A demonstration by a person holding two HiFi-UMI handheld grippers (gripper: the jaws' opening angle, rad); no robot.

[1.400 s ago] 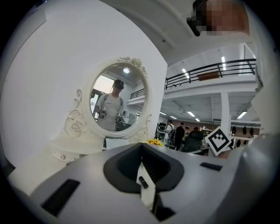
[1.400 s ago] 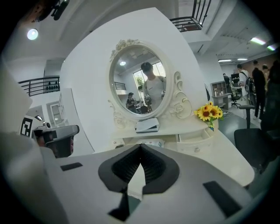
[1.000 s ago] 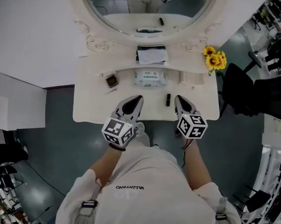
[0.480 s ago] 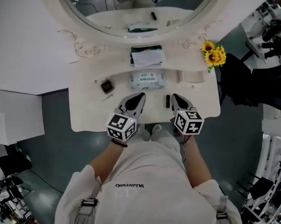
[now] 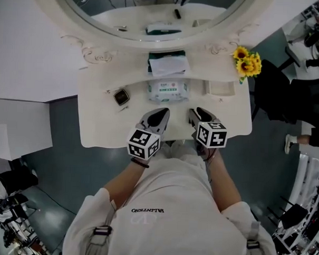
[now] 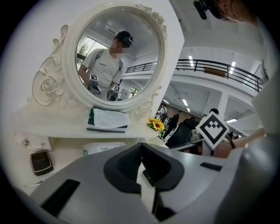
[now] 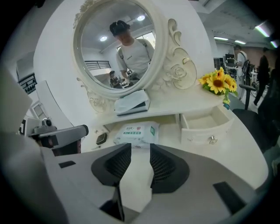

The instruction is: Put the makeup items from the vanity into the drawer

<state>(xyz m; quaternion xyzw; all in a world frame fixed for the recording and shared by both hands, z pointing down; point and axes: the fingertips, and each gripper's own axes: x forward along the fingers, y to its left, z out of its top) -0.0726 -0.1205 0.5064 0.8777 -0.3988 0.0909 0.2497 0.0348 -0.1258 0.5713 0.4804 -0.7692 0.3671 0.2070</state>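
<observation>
Compact (image 5: 121,97): dark, square, lying flat near the left edge of the vanity (image 5: 96,121). Drawer (image 5: 220,88): white, pulled open, at the right rear.

The right gripper (image 7: 139,149) is holding its black ribbed jaws apart, having just been opening them, with nothing between them but the cream vanity top (image 7: 170,136). Just beyond them a white wipes pack (image 7: 136,132) is lying, and to its right a small cream drawer (image 7: 205,127) is standing open.
</observation>
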